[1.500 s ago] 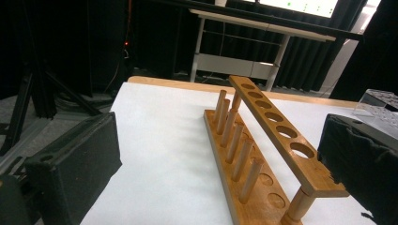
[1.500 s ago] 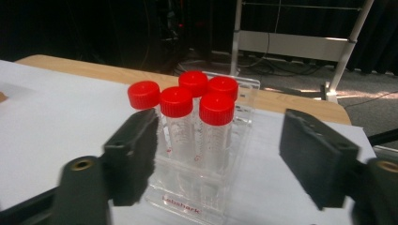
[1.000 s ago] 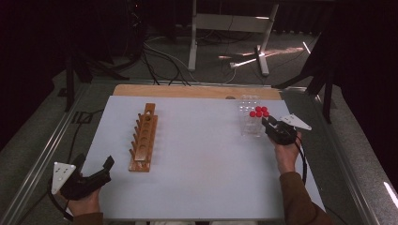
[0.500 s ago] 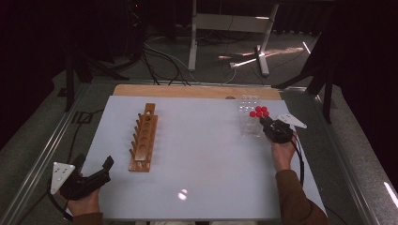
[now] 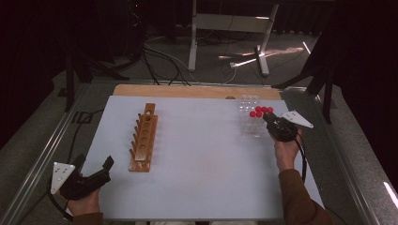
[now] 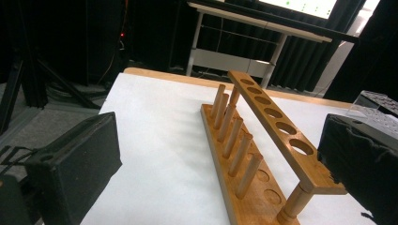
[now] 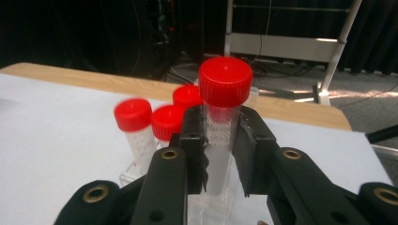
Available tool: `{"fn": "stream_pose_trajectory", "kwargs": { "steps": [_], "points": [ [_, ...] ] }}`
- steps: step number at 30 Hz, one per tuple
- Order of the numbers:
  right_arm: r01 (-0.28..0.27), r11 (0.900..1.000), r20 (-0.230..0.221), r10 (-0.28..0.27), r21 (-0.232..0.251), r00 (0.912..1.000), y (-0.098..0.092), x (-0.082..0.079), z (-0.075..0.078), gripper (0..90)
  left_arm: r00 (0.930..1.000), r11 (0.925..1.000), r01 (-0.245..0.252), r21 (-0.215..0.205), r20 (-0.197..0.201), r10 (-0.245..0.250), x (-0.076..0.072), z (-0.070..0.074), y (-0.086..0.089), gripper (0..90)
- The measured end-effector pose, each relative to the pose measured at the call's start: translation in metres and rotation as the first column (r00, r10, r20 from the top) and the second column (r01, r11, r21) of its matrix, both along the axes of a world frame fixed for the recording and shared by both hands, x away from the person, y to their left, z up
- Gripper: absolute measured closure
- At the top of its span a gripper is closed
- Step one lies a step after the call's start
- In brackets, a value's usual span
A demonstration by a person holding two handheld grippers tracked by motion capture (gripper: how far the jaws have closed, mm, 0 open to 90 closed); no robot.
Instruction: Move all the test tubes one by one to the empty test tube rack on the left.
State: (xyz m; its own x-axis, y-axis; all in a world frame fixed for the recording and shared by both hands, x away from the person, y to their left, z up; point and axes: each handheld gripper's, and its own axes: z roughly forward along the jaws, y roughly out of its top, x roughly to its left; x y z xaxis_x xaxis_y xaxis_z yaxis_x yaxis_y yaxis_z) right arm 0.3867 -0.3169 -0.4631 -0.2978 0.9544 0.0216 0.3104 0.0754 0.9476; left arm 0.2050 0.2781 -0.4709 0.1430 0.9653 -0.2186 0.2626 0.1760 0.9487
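A clear tube rack [image 5: 251, 126] at the table's right holds several red-capped tubes [image 5: 261, 111]. My right gripper [image 5: 269, 120] reaches in from the right and is shut on one of them. In the right gripper view its pads [image 7: 195, 140] press on both sides of an upright red-capped tube [image 7: 224, 84], with three more capped tubes [image 7: 133, 117] behind at left. A wooden tube rack [image 5: 144, 138] with a row of holes and pegs stands left of centre. My left gripper [image 5: 94, 165] rests open at the near left corner, its jaws wide apart and empty, facing the wooden rack [image 6: 270, 117].
The white table top [image 5: 206, 159] has a wooden strip [image 5: 187, 91] along its far edge. Beyond it are a desk frame [image 5: 225, 28] and cables on the dark floor. Metal rails run along both table sides.
My right gripper has crept a little toward the red-capped tubes. The left hand has kept still.
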Motion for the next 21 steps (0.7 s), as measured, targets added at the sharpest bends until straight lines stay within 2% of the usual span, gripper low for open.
{"fn": "stream_pose_trajectory", "kwargs": {
  "steps": [13, 21],
  "points": [
    [-0.044, 0.999, 0.074, 0.043, 0.008, 0.9963, -0.002, -0.013, 0.033, 74.4, 1.0, 1.0, -0.003, -0.002, -0.002, 0.003, 0.0, 0.0, 0.0, 0.6],
    [-0.085, 0.996, 0.081, 0.084, 0.009, 0.9932, 0.0, -0.025, 0.041, 74.4, 1.0, 1.0, 0.0, 0.001, -0.005, 0.0, 0.0, 0.0, -0.001, 0.6]
  ]
}}
